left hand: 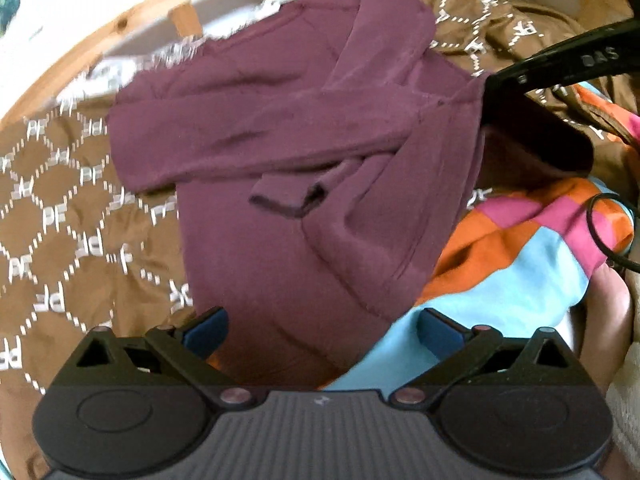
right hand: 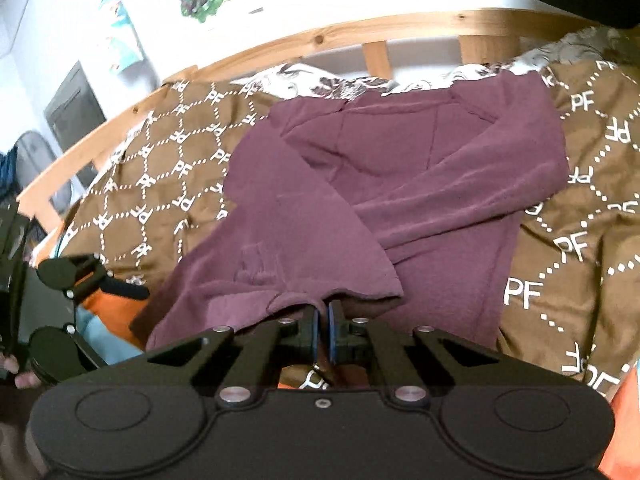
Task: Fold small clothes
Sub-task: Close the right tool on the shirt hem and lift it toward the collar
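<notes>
- Left gripper (left hand: 322, 330), left wrist view: your jaws stood wide apart with nothing pinched; the maroon top's (left hand: 280, 152) hem lay between the blue pads (left hand: 206, 330) but they did not press on it.
- The top lay spread on the brown patterned blanket (left hand: 60, 208), both sleeves crossed over the chest, collar toward the wooden bed rail (left hand: 120, 28).
- Your right gripper (left hand: 560, 64) had the top's right edge lifted; a dark shadow sat under it.
- For a clean fold you probably needed to pin or grab the near hem on your side so the lift came up even.
- The colour-block cloth (left hand: 520, 248) lay just beside the hem; risk of catching it too.
- Right wrist view: your right gripper (right hand: 322, 336) was closed tight, pads together on the top's (right hand: 400, 184) near edge, which draped over the fingers (right hand: 312, 332).
- Left gripper (right hand: 68, 300) hung at the left, near the hem corner.
- Blanket (right hand: 560, 240) to the right was free room for laying the fold; the bed rail (right hand: 360, 32) bounded the far side, so you should have kept the carry short of it.
</notes>
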{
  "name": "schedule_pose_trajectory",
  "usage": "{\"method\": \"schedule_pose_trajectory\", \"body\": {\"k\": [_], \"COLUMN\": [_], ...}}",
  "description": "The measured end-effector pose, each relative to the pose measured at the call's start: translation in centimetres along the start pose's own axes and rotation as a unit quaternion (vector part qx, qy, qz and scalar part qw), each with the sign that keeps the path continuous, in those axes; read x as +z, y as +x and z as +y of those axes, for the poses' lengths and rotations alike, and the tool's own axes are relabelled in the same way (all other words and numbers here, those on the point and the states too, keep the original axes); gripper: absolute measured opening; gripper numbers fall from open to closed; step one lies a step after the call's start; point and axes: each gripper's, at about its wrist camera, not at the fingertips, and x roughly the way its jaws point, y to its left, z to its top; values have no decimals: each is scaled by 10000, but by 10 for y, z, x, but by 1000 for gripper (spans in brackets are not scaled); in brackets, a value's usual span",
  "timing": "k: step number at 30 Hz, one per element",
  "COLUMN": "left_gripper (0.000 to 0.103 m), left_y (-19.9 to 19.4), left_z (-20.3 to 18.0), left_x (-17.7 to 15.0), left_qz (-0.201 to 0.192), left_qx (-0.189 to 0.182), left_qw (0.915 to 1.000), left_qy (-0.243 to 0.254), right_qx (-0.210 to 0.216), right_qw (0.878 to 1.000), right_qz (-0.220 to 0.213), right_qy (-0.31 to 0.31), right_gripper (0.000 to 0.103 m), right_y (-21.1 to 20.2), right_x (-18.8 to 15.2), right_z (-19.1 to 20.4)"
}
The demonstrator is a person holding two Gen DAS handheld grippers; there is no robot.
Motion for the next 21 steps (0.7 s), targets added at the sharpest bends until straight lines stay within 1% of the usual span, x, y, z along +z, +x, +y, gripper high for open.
{"method": "schedule_pose_trajectory", "body": {"k": [2,4,7,10,12,13,14,15,17,19,20,21], "left_gripper": [102,102,102,102,102,102,102,102,102,102,102,102], "left_y": [-1,3,11,18,20,22,22,23,24,22,22,21], "left_z": [-11,-24,-43,-47,-40,-36,-32,-28,-21,-18,-18,-17], "left_x": [4,8,11,13,14,14,14,14,14,14,14,13], "left_qz": [-195,-293,-310,-248,-196,-164,-132,-99,-63,-54,-56,-64], "left_qx": [63,131,138,173,142,147,141,126,83,50,25,3], "left_qw": [9996,9984,9968,9966,9978,9986,9992,9996,9999,10000,10000,10000], "left_qy": [214,462,728,773,613,482,361,239,49,-35,-40,-23], "right_qx": [21,42,44,61,56,10,-14,20,113,36,-104,-337], "right_qw": [10000,10000,10000,10000,9997,9993,9987,9976,9946,9890,9851,9797], "right_qz": [-9,-23,-46,19,240,330,430,536,703,931,1086,1288], "right_qy": [39,28,-1,-18,-81,-158,-277,-436,-749,-1151,-1327,-1502], "right_gripper": [5,5,5,5,16,26,39,45,68,77,78,78], "right_y": [0,0,-1,0,3,4,6,7,8,13,18,26], "right_x": [0,0,0,0,0,0,-1,-1,-4,-9,-11,-15], "right_z": [-2,-1,0,0,1,4,7,13,24,36,42,46]}}
